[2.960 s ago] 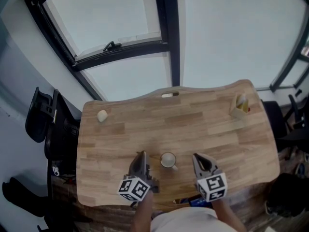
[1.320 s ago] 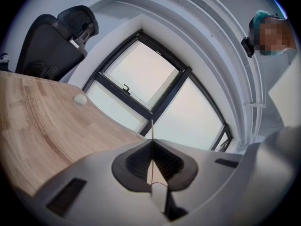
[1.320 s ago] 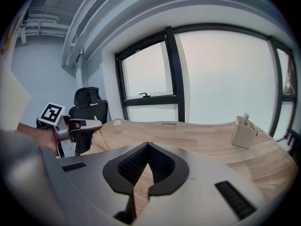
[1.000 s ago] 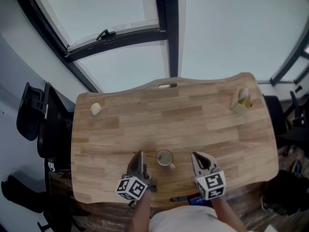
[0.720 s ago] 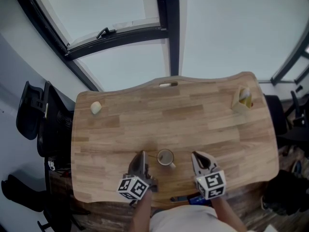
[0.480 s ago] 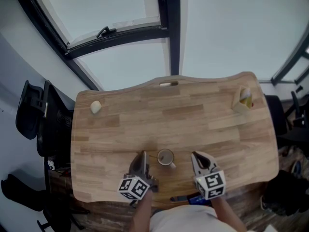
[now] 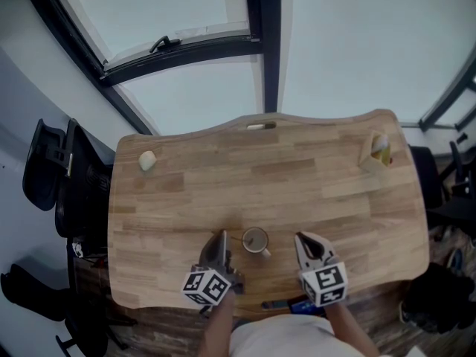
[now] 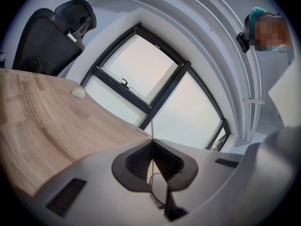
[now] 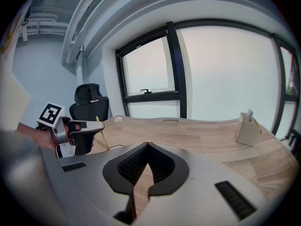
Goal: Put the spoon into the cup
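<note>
A small cup (image 7: 255, 240) stands on the wooden table (image 7: 297, 184) near its front edge, between my two grippers. Just left of the cup, my left gripper (image 7: 220, 238) is shut on the spoon (image 9: 101, 134). The spoon's thin golden handle sticks up from between the jaws and shows as a fine line (image 8: 152, 149) in the left gripper view. The right gripper view shows that left gripper (image 9: 90, 125) level above the table. My right gripper (image 7: 306, 241) hovers right of the cup. Its jaws meet at the tips (image 9: 148, 145) with nothing between them.
A beige holder (image 7: 374, 153) stands at the table's back right corner and a small pale lump (image 7: 147, 160) lies at the back left. A black office chair (image 7: 44, 169) sits off the left edge. Large windows lie beyond the table's far edge.
Both grippers and the cup have kept their places. Only the head view has shifted slightly.
</note>
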The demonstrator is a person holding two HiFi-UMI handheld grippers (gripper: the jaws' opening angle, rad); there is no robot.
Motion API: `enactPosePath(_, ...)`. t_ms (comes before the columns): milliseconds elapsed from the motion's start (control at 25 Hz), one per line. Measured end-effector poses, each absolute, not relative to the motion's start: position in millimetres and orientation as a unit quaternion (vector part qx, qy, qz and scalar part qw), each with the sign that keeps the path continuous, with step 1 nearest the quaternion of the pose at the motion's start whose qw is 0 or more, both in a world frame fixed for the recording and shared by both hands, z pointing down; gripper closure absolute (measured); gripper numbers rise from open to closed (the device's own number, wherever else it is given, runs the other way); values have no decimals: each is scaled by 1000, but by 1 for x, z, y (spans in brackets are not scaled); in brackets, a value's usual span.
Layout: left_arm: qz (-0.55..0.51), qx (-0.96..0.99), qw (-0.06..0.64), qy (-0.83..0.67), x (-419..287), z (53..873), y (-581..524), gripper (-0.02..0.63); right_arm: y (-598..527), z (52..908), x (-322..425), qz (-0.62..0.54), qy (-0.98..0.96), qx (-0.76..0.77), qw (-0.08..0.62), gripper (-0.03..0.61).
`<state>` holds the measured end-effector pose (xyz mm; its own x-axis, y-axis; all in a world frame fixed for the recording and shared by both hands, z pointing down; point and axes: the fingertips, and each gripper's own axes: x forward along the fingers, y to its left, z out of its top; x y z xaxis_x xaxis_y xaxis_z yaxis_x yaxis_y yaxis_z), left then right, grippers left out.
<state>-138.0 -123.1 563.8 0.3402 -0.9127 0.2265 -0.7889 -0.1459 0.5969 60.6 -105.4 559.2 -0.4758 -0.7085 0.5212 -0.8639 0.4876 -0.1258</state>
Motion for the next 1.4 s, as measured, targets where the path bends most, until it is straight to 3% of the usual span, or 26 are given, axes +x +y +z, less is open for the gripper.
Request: enactPosePath(1400, -52, 765, 325, -553, -120, 581, -125, 612, -106, 578, 69, 206, -833, 461, 228, 581)
